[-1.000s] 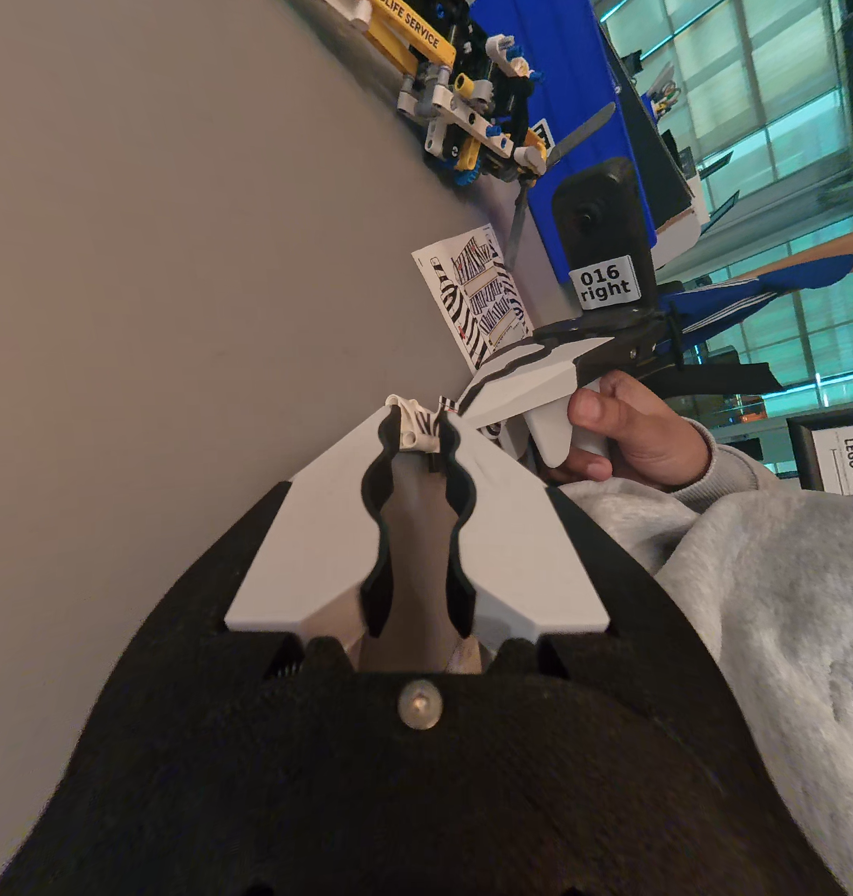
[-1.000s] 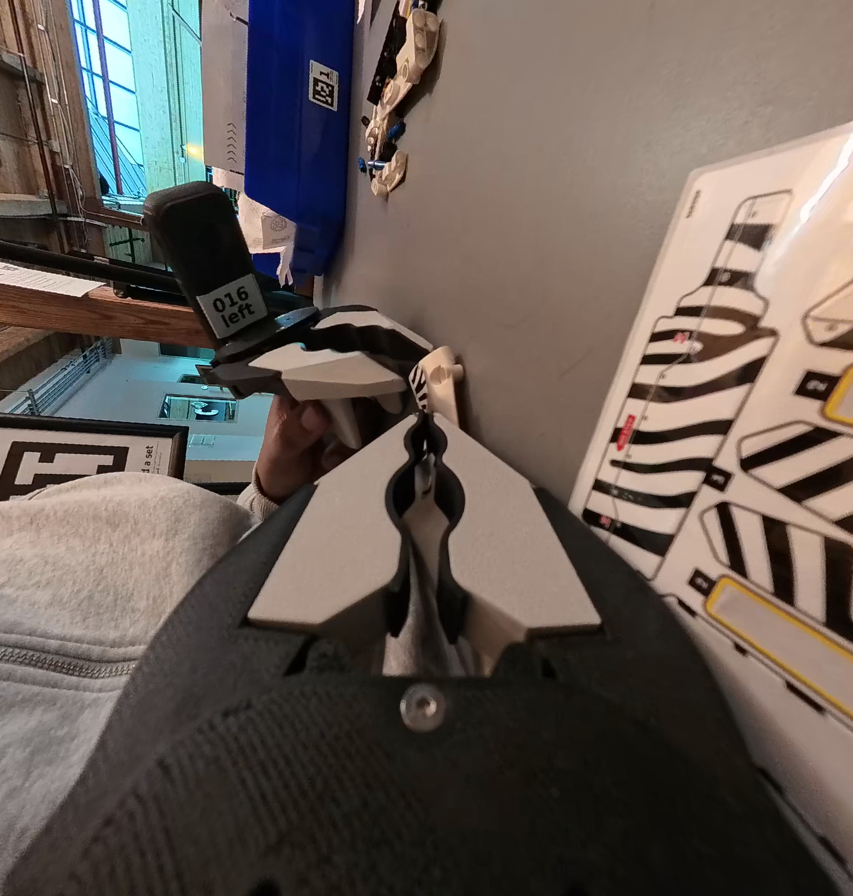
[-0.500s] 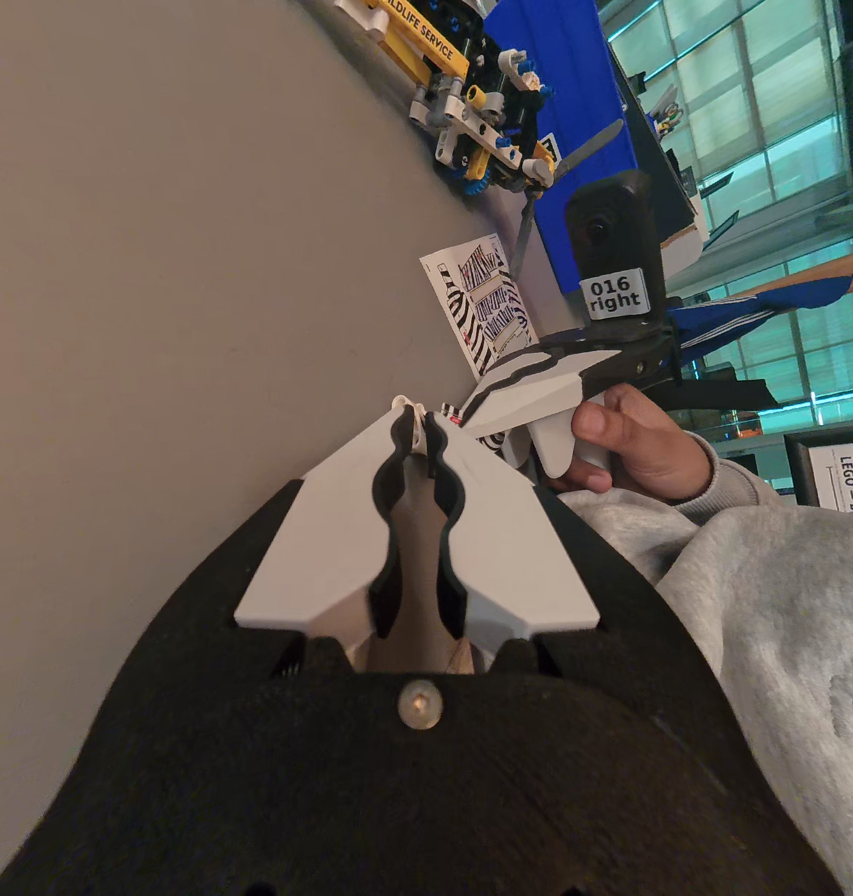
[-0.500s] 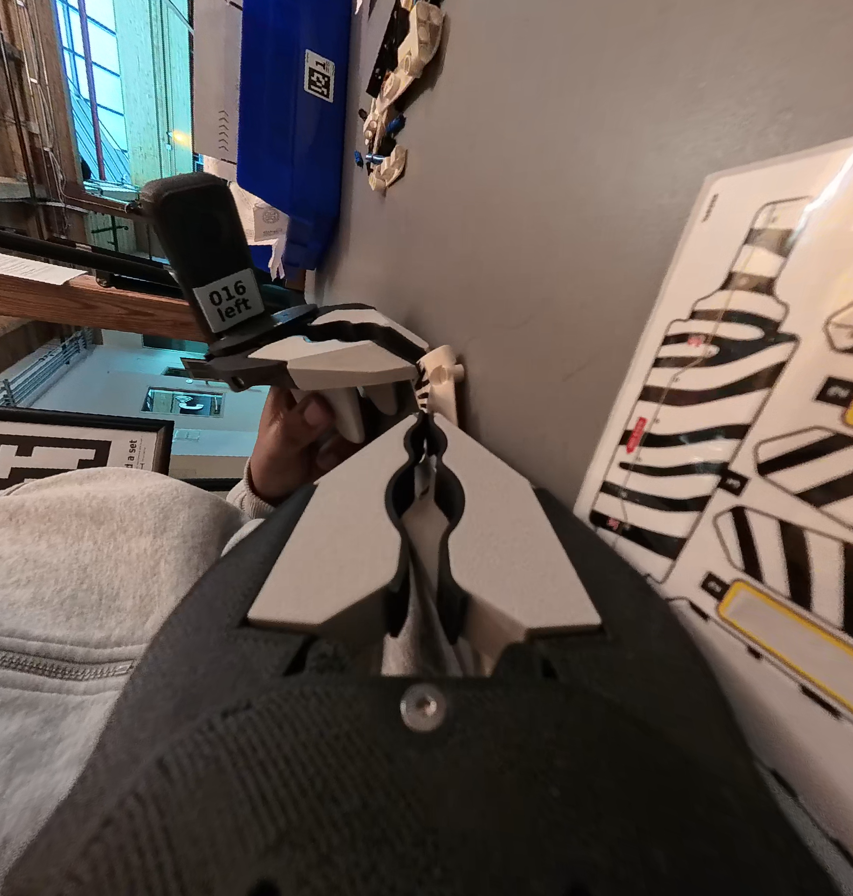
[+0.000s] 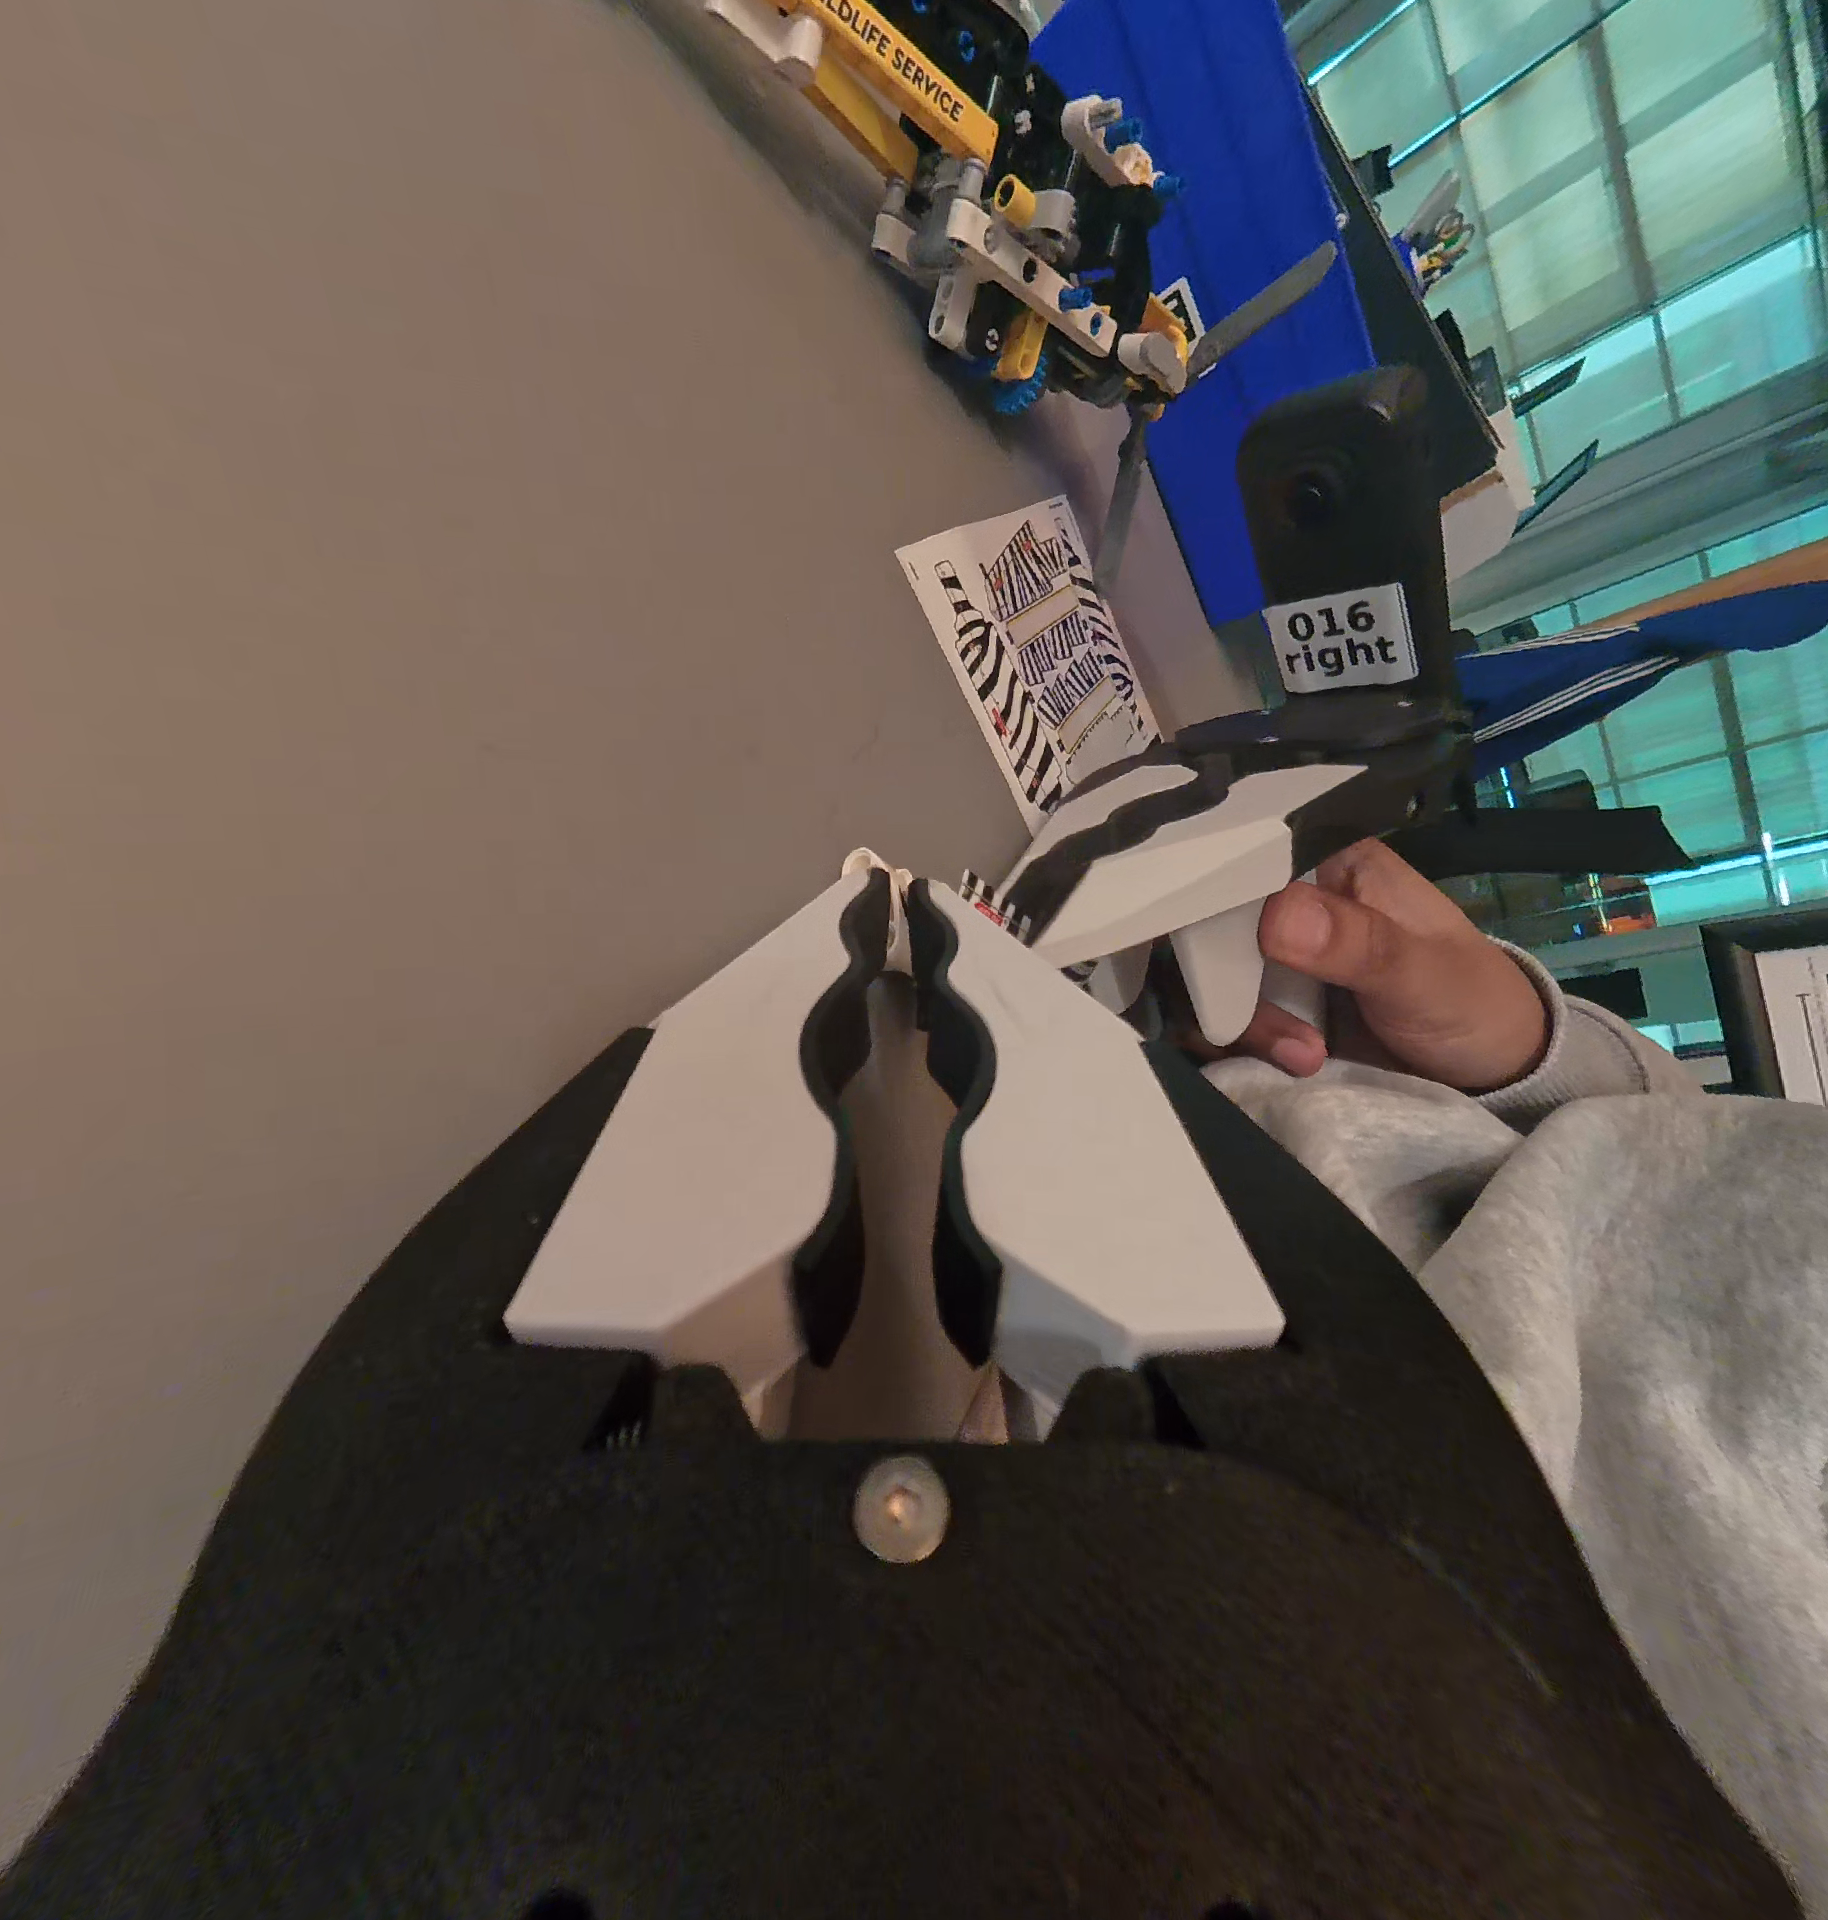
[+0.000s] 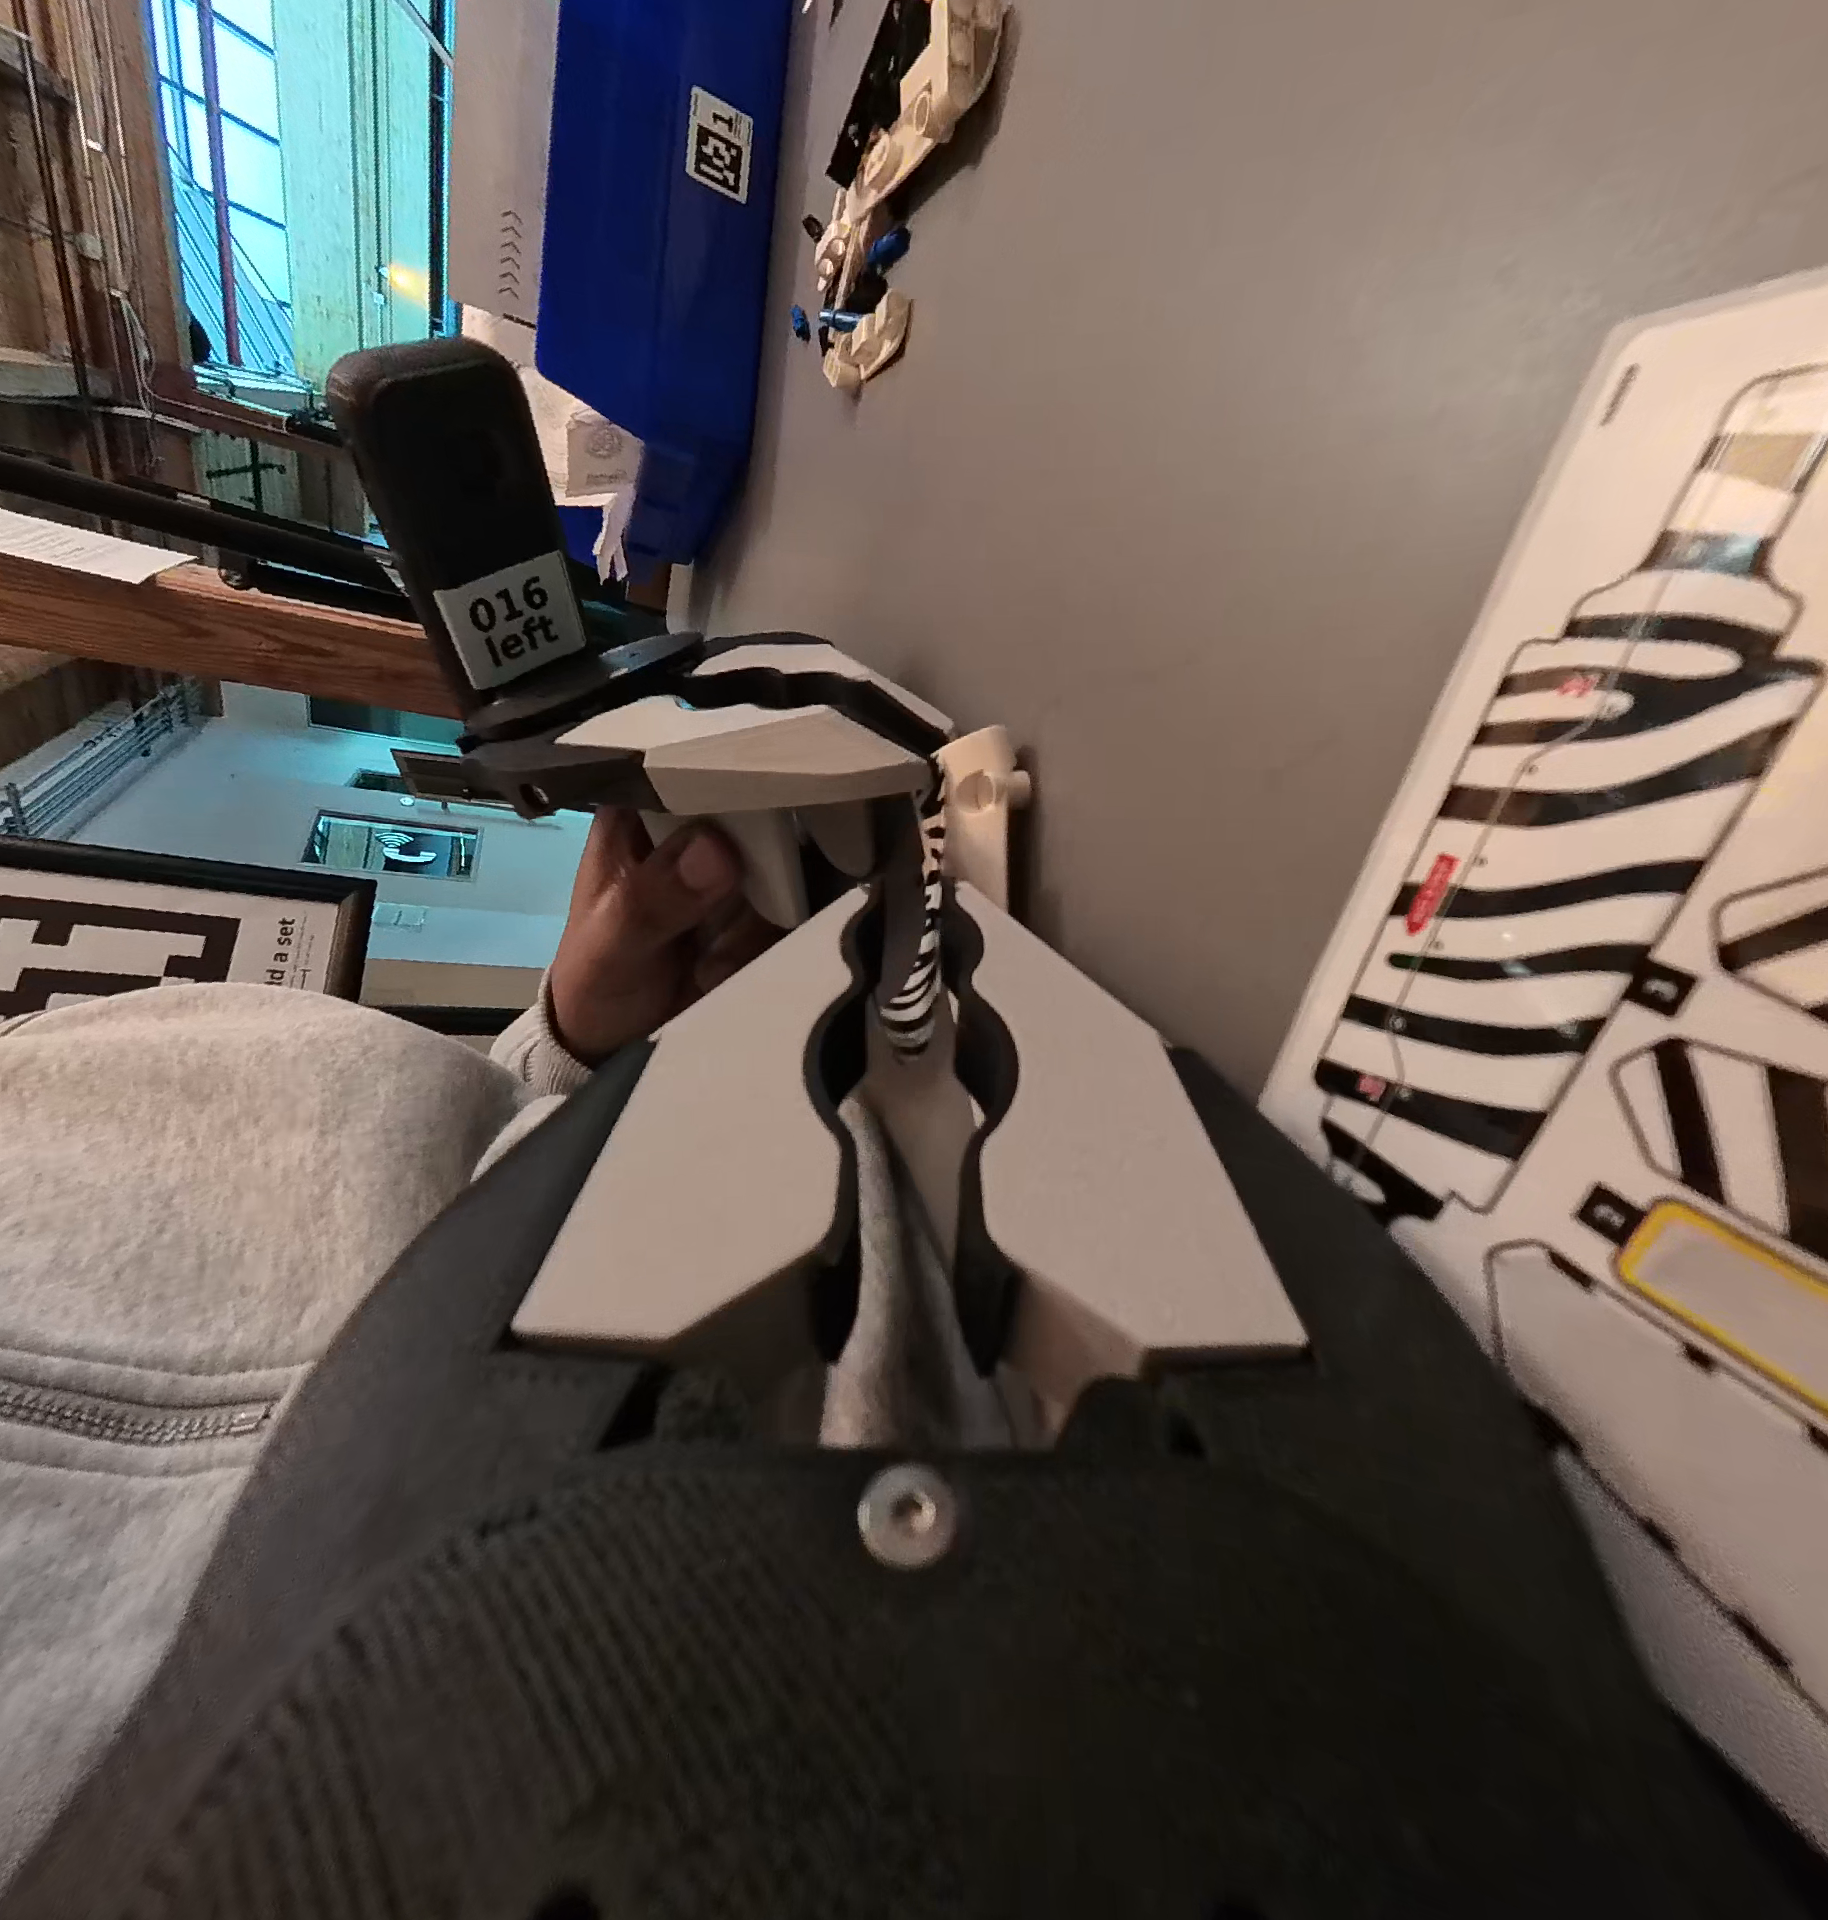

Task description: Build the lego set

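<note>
My left gripper is shut on a small white lego piece and holds it close to the grey table. In the right wrist view the piece shows a round peg, with the left gripper on it. A zebra-striped sticker hangs from the piece and runs between my right gripper's fingers, whose jaws stand slightly apart around it. In the left wrist view the right gripper meets the piece tip to tip, a hand on its handle.
A sticker sheet with zebra stripes lies flat just right of the right gripper; it also shows in the left wrist view. A part-built yellow, white and black model and a blue box stand farther back. Loose parts lie by the box.
The right gripper's jaws have parted a little around the sticker. The left gripper's jaws have drawn closer together on the white piece. Both grippers stay tip to tip.
</note>
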`<state>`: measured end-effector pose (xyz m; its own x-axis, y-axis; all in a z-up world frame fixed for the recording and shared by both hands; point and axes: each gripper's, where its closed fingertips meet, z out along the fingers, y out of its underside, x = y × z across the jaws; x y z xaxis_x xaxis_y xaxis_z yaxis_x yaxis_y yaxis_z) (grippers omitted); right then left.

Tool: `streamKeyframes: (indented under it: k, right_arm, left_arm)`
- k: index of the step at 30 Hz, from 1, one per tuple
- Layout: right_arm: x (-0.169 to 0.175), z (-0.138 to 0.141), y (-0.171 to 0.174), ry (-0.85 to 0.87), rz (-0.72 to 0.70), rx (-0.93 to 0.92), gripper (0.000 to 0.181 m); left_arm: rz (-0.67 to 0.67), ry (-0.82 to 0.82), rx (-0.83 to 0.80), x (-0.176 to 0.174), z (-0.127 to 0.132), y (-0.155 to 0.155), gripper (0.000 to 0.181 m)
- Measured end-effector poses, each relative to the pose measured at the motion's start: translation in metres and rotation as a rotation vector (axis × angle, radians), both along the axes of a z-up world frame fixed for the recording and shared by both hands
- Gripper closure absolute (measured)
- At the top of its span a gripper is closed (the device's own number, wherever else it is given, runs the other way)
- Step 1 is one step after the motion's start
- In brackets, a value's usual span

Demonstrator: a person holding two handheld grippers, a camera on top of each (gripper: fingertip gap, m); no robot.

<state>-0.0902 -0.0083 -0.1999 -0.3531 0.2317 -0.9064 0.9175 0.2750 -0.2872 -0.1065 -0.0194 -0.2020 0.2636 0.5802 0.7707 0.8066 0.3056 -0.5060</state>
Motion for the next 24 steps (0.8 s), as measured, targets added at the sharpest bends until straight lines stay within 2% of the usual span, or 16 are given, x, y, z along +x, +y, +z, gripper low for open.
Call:
streamKeyframes:
  k: [3, 10, 18, 24]
  right_arm:
    - [0.002, -0.001, 0.004, 0.015, 0.010, 0.013, 0.181]
    - [0.007, 0.002, 0.018, 0.065, 0.006, 0.024, 0.172]
    - [0.013, 0.017, 0.018, 0.268, 0.072, 0.013, 0.166]
    - [0.018, 0.004, 0.023, 0.386, 0.141, 0.124, 0.160]
  left_arm:
    - [0.019, 0.003, -0.015, -0.001, -0.001, -0.003, 0.180]
    - [0.020, 0.005, -0.022, -0.001, -0.001, -0.003, 0.180]
    - [0.026, 0.008, -0.026, -0.001, -0.001, -0.003, 0.180]
    - [0.033, 0.010, -0.028, -0.002, -0.001, -0.004, 0.180]
